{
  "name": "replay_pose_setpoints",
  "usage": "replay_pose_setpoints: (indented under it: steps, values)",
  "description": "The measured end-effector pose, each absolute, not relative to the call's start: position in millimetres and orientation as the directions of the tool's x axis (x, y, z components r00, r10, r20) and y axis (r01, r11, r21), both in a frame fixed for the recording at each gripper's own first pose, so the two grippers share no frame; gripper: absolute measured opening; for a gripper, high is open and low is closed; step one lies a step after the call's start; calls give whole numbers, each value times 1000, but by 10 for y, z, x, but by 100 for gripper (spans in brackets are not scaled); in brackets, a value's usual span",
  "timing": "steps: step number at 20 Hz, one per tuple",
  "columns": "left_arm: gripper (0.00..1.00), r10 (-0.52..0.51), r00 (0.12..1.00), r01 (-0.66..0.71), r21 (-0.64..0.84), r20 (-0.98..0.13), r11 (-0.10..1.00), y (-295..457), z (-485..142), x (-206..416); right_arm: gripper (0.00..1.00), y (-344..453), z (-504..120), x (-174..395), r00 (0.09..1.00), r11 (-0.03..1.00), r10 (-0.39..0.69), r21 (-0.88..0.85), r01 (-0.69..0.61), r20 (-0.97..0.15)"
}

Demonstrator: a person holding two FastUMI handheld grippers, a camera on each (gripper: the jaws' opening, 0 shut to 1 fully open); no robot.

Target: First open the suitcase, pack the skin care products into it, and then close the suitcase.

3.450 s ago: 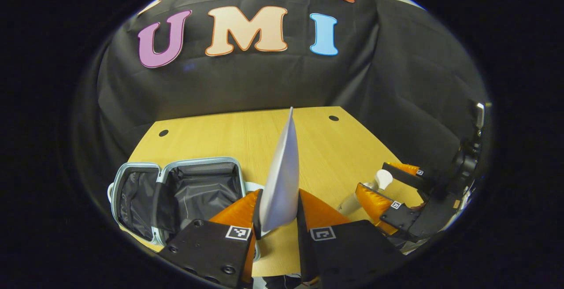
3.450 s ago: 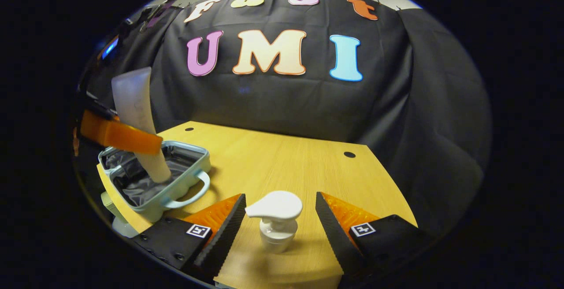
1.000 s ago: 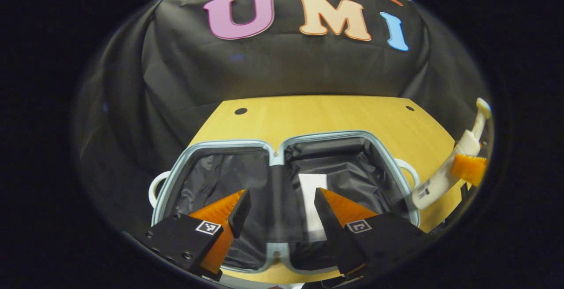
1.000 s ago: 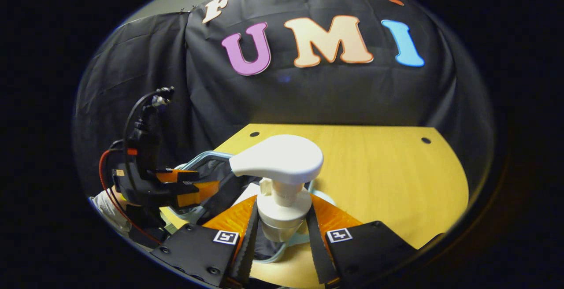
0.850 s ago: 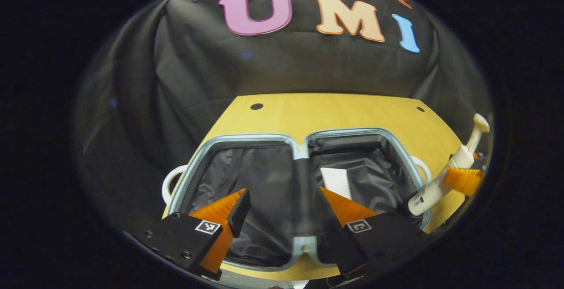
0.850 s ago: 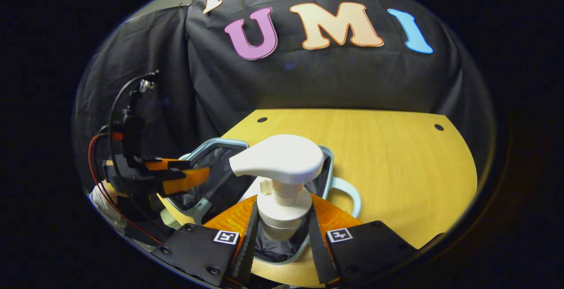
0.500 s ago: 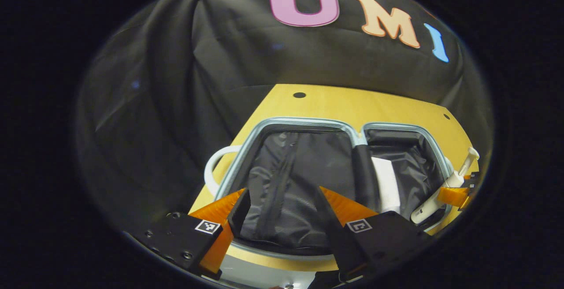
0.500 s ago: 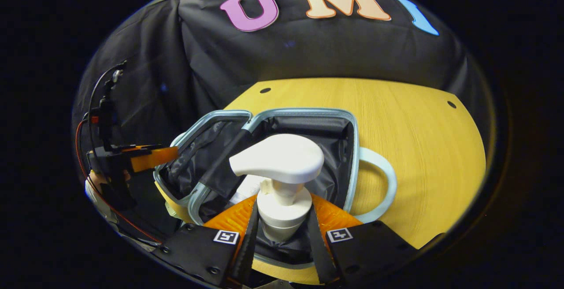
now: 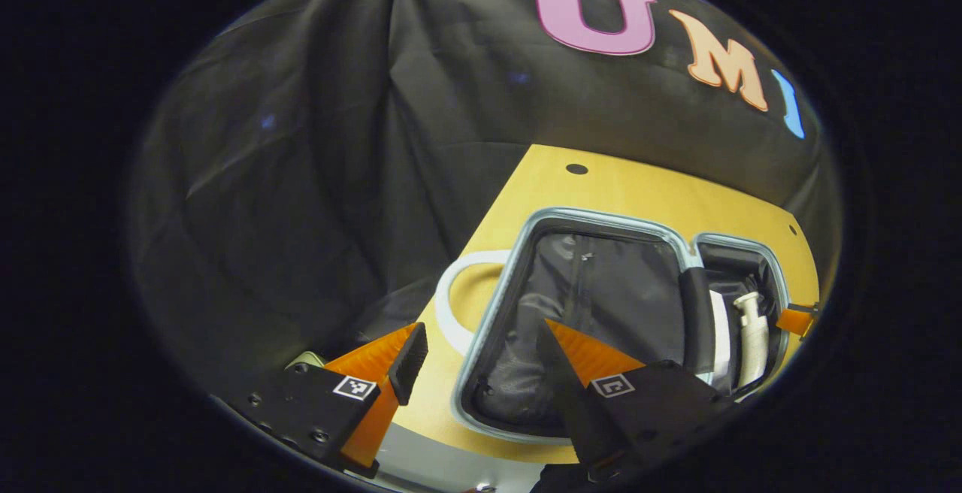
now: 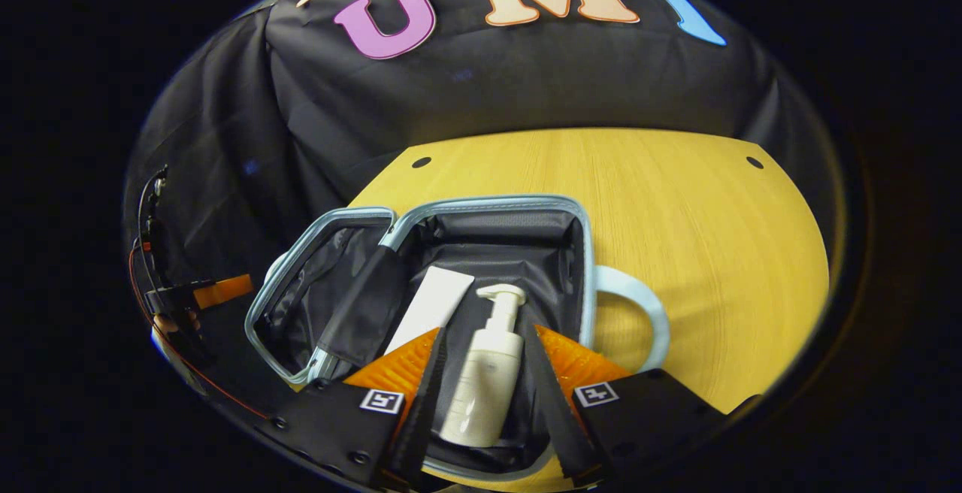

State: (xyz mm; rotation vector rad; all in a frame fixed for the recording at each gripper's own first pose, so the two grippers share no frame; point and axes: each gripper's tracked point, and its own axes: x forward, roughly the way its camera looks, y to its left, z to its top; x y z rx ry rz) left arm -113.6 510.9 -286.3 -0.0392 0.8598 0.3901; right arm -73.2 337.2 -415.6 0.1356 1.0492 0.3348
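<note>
Now both tools, right [image 10: 481, 373] and left [image 9: 477, 346], hover spread apart above the suitcase [image 10: 492, 204].

The left gripper [image 9: 477, 346] has its fingers wide apart and holds nothing. The right gripper [image 10: 481, 358] is spread too, gripping nothing.

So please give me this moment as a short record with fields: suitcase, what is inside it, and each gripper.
suitcase: open flat on the table, both halves up
inside: tube and pump bottle, lying side by side in the same half
left gripper: open, empty, above the other half's edge
right gripper: open, straddling the bottle, not pressing it
left to do: close the suitcase
</note>
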Motion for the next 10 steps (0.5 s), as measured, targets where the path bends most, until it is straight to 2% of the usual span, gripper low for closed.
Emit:
replay_pose_setpoints:
  steps: [2, 3, 7, 10]
  values:
    - [86, 319, 566, -375, 107, -760, 921, 5270, -2951, -1085, 80, 3382, -4048, -668, 480, 940, 339, 272, -207, -809]
    - [88, 317, 555, -387, 98, -769, 917, 5357, -2992, -1050, 96, 3392, -3988, -641, 495, 939, 343, 273, -211, -798]
    - [88, 304, 514, -415, 77, -802, 906, 5705, -3198, -908, 98, 3297, -3724, -535, 561, 945, 323, 225, -237, -763]
    - [88, 257, 430, -428, 56, -865, 902, 5818, -3524, -874, 98, 3148, -3577, -465, 603, 955, 292, 192, -227, -743]
